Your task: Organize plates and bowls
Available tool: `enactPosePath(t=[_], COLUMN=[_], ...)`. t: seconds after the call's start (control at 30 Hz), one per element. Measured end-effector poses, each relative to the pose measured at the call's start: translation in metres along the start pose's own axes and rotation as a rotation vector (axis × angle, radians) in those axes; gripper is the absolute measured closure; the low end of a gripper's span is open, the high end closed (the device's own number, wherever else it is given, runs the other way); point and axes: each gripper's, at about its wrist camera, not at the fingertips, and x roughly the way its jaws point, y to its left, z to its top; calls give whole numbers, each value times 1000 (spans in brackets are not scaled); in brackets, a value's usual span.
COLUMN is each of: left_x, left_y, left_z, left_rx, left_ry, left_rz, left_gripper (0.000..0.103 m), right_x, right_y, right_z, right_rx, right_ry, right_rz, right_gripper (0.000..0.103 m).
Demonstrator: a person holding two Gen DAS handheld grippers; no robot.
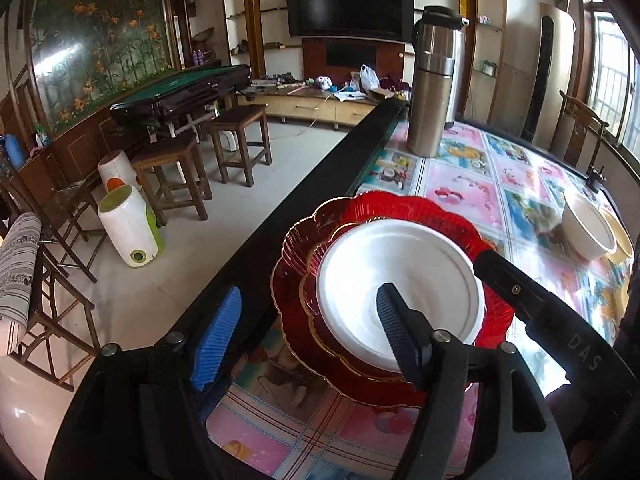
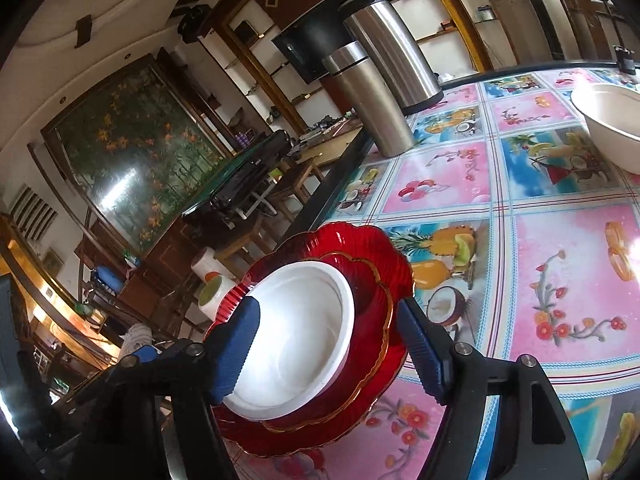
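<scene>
Two red scalloped plates (image 1: 296, 280) (image 2: 384, 256) lie stacked near the table's left edge, the smaller on the larger. A white dish (image 1: 400, 276) (image 2: 304, 320) rests on top of them. My left gripper (image 1: 308, 292) is open just above the stack, its blue finger out over the table edge and its dark finger over the white dish. My right gripper (image 2: 328, 306) is open too, straddling the white dish. Its arm (image 1: 520, 292) reaches in from the right, with the tip at the dish's rim. Further right on the table stands a white bowl (image 1: 588, 228) (image 2: 612, 124).
A tall steel thermos (image 1: 434, 80) (image 2: 372, 100) stands at the far left of the table. The table (image 1: 460, 192) has a picture cloth and a dark edge. A second, yellowish bowl (image 1: 622, 240) sits behind the white one. Stools (image 1: 172, 176) and white bins stand on the floor.
</scene>
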Motion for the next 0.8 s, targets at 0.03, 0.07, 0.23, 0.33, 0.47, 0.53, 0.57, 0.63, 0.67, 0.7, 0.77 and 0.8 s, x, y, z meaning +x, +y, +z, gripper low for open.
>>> enactPosePath(t=[0.03, 0.07, 0.23, 0.33, 0.47, 0.53, 0.57, 0.63, 0.67, 0.7, 0.77, 0.8], left_x=[-1, -1, 0, -1, -3, -5, -7, -11, -13, -15, -18, -19], left_y=[1, 1, 1, 2, 3, 1, -1, -6, -9, -13, -22, -27], left_z=[0, 0, -1, -2, -3, -2, -3, -4, -4, -5, -5, -5], left_rx=[1, 4, 9, 8, 9, 17, 21, 34, 42, 52, 74, 85], left_ry=[-2, 0, 12, 17, 19, 19, 18, 11, 9, 6, 1, 0], left_rz=[2, 3, 12, 21, 19, 13, 11, 6, 2, -2, -7, -9], left_gripper=[31, 31, 31, 31, 31, 31, 31, 31, 31, 31, 31, 31], right_x=[-1, -2, -12, -16, -21, -26, -29, -34, -38, -40, -46, -50], right_y=[0, 0, -1, -1, 2, 3, 3, 2, 0, -1, -4, -8], right_z=[0, 0, 1, 2, 3, 3, 3, 4, 5, 4, 5, 6], right_rx=[-4, -7, -19, -35, -75, -98, -108, -124, -129, -131, -133, -132], right_ry=[-6, -13, -54, -76, -110, -136, -150, -175, -190, -198, -215, -226], right_rz=[-12, -25, -60, -88, -137, -165, -177, -197, -208, -214, -228, -238], right_gripper=[28, 24, 24, 23, 21, 20, 19, 16, 15, 15, 14, 14])
